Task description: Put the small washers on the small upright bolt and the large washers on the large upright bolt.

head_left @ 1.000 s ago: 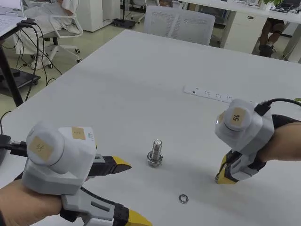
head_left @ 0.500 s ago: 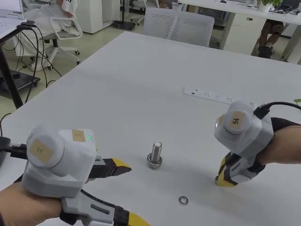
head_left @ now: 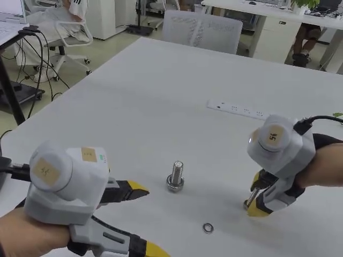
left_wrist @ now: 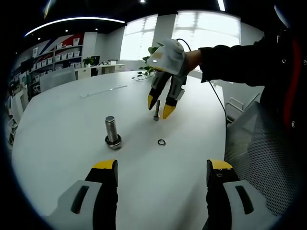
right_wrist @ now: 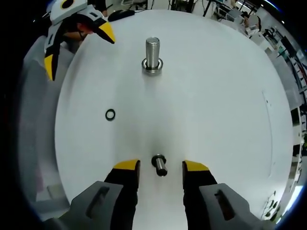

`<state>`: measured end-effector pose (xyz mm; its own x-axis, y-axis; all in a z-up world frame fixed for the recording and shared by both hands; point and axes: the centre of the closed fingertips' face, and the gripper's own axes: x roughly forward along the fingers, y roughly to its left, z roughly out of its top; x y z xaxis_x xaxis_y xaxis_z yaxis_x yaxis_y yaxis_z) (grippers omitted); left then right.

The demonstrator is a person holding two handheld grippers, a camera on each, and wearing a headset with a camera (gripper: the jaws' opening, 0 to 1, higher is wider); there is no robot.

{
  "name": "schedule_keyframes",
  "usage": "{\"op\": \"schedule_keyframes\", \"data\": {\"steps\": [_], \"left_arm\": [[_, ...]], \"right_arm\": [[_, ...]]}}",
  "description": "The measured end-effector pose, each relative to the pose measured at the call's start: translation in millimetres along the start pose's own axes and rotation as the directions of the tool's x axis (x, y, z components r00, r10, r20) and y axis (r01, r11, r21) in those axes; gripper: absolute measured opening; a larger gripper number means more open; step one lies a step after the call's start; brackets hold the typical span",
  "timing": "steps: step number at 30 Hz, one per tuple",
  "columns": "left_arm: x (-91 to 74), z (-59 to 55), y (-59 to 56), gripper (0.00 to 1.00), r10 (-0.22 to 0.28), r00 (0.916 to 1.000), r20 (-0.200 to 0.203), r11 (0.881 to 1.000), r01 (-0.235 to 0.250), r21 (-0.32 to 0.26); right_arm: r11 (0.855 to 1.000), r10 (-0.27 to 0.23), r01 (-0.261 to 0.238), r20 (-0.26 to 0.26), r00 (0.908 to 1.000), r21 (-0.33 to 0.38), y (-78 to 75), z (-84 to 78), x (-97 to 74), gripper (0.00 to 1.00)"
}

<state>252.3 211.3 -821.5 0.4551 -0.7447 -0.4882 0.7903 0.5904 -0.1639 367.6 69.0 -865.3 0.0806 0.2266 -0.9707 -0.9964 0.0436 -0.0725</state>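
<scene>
Right gripper (right_wrist: 161,166) above the white worktop (head_left: 161,107), its fingers (right_wrist: 127,166) moderately apart and straddling the small bolt (right_wrist: 159,164), which stands between the yellow tips with a gap on each side; no contact is visible. Left gripper (left_wrist: 162,165) with its fingers (left_wrist: 105,166) spread wide and holding nothing, pointing across the worktop toward the large bolt (left_wrist: 111,132). The large bolt stands upright near the middle, with a wide ring of washers at its base. One small washer (head_left: 208,228) lies flat on the worktop, between the two grippers and apart from both bolts.
</scene>
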Motion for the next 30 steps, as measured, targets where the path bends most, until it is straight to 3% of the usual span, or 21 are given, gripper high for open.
{"op": "schedule_keyframes", "data": {"steps": [17, 30], "left_arm": [[1.5, 2.0, -1.3, 0.75, -0.004, 1.0000, 0.003, 1.000, 0.004, 0.005], [0.9, 5.6, -2.8, 0.75, -0.003, 0.9999, 0.011, 1.000, 0.003, 0.014]], "right_arm": [[0.999, -0.020, 0.020, 0.012, 0.9997, 0.045, -0.2, -15.7, -11.4, 0.42], [0.998, -0.020, 0.020, -0.001, 0.9998, 0.060, 15.2, -30.5, -20.7, 0.42]]}}
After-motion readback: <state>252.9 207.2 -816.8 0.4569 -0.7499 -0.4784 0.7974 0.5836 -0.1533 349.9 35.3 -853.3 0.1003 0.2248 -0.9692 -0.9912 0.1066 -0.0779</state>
